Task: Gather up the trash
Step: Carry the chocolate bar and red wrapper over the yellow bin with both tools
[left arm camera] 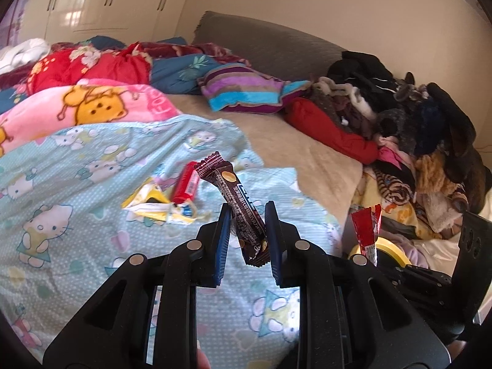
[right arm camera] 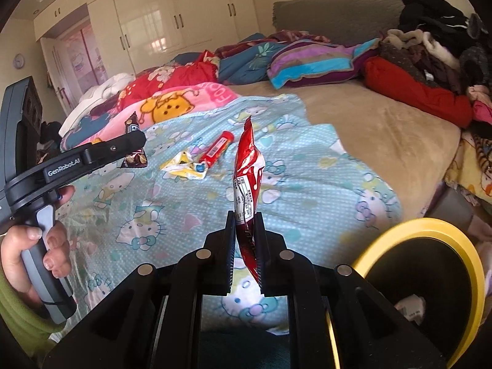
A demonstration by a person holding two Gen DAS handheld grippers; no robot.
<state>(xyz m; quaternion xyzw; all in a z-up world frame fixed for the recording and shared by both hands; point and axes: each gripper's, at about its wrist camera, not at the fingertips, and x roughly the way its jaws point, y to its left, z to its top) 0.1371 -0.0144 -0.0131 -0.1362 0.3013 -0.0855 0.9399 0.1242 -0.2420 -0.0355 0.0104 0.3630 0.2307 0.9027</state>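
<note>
My left gripper [left arm camera: 247, 215] is shut on a brown snack wrapper [left arm camera: 236, 203] and holds it above the Hello Kitty sheet; it also shows in the right wrist view [right arm camera: 135, 141]. My right gripper [right arm camera: 246, 218] is shut on a red snack packet [right arm camera: 247, 169], held upright above the bed; the packet shows in the left wrist view [left arm camera: 367, 230]. A red tube wrapper [right arm camera: 216, 150] and a crumpled yellow-white wrapper [right arm camera: 184, 167] lie on the sheet ahead. A yellow-rimmed black bin [right arm camera: 430, 276] stands at the lower right.
The bed carries a light blue Hello Kitty sheet [right arm camera: 307, 184], a pink blanket [right arm camera: 184, 101], a striped pillow [right arm camera: 313, 61] and a heap of clothes [right arm camera: 430, 55] along the right side. White wardrobes [right arm camera: 172, 15] stand behind.
</note>
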